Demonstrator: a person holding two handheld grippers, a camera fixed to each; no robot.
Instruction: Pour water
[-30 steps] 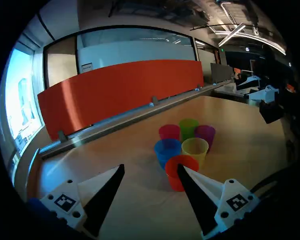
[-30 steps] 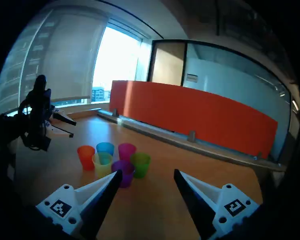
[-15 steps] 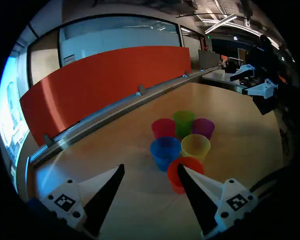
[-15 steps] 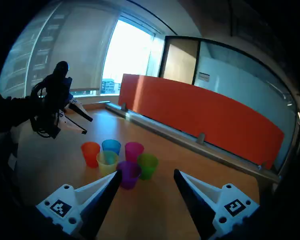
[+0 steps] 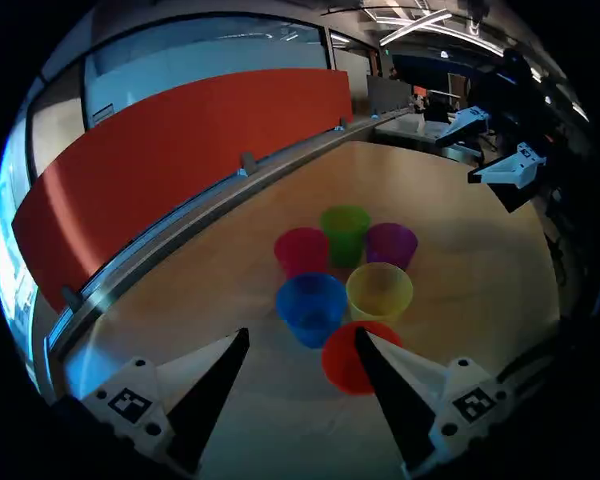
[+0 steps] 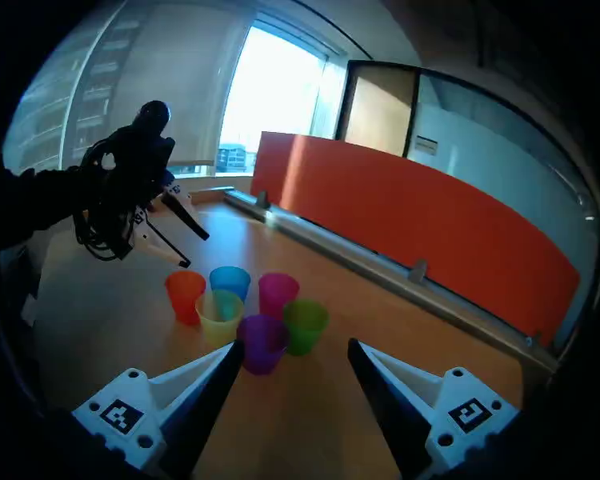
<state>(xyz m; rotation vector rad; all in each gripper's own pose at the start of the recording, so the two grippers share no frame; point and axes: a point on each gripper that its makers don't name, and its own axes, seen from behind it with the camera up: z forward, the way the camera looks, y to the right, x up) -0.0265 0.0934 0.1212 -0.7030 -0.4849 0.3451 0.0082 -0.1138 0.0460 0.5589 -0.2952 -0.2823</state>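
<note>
Spread wide on both tools, the jaws press on nothing: the left gripper (image 5: 300, 331) and the right gripper (image 6: 294, 343) each hover open above a wooden table (image 5: 476, 264), dark fingertips aimed at a tight triangle of six translucent plastic cups. Every white finger carries a black-and-white square marker (image 5: 130, 405), a coded pattern without letters.

In the left gripper view, an orange partition (image 5: 164, 152) stands at the left behind a metal rail (image 5: 180, 228) along the table's far edge. Next come the cups, packed close. The pink cup (image 5: 302, 250) and blue cup (image 5: 310, 304) are on the left. The green cup (image 5: 345, 232) is at the back and the orange cup (image 5: 348, 360) nearest, its right side hidden behind this gripper's right-hand finger. The yellow cup (image 5: 379, 292) and purple cup (image 5: 391, 244) are on the right. Whether any holds water cannot be told. At the far right the right gripper hangs over the table, its fingers apart.

In the right gripper view, a hand (image 6: 100, 200) in a dark sleeve at the left holds the left gripper, its parted fingers slanting down toward the orange cup and well short of it. Behind it is a bright window (image 6: 272, 104). The cups sit mid-table, purple nearest. The partition runs off to the right, with a small sign (image 6: 426, 146) above it, too small to read
</note>
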